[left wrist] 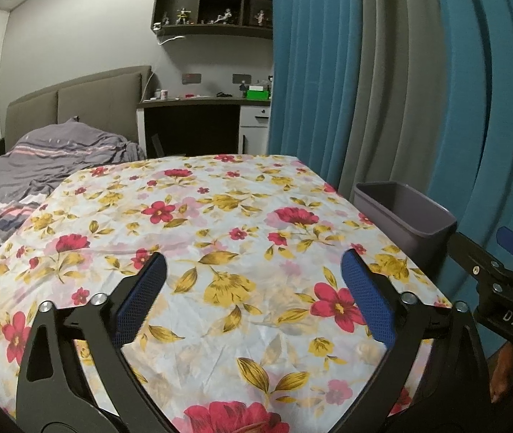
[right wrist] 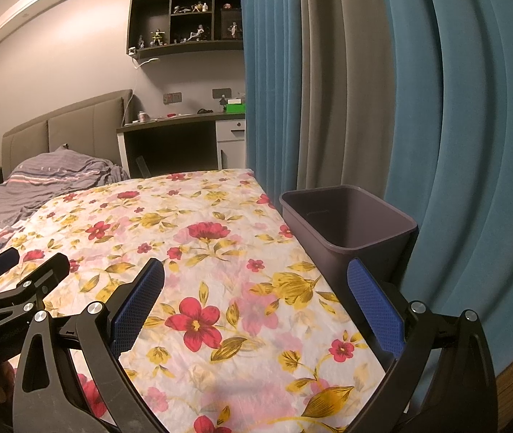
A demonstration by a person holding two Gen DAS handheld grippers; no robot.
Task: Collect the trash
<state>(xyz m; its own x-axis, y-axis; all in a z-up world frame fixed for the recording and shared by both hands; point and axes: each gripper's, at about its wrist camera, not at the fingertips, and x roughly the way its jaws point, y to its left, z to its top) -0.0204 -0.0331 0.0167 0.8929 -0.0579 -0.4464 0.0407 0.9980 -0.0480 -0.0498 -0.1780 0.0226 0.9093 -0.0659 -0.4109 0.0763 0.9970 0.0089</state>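
A table covered with a floral cloth [left wrist: 220, 223] fills both views, and it also shows in the right wrist view [right wrist: 198, 238]. No trash shows on it. A grey plastic bin [left wrist: 404, 216] stands off the table's right edge; in the right wrist view the bin [right wrist: 350, 223] looks empty inside. My left gripper [left wrist: 253, 263] is open and empty above the near half of the cloth. My right gripper [right wrist: 254, 270] is open and empty over the table's right edge, just short of the bin. Each gripper shows at the side of the other's view.
Blue and grey curtains [left wrist: 382, 72] hang right behind the bin. A bed with grey bedding [left wrist: 40, 158] lies to the left of the table. A desk [left wrist: 202, 115] and wall shelves with figurines [left wrist: 213, 0] stand at the far wall.
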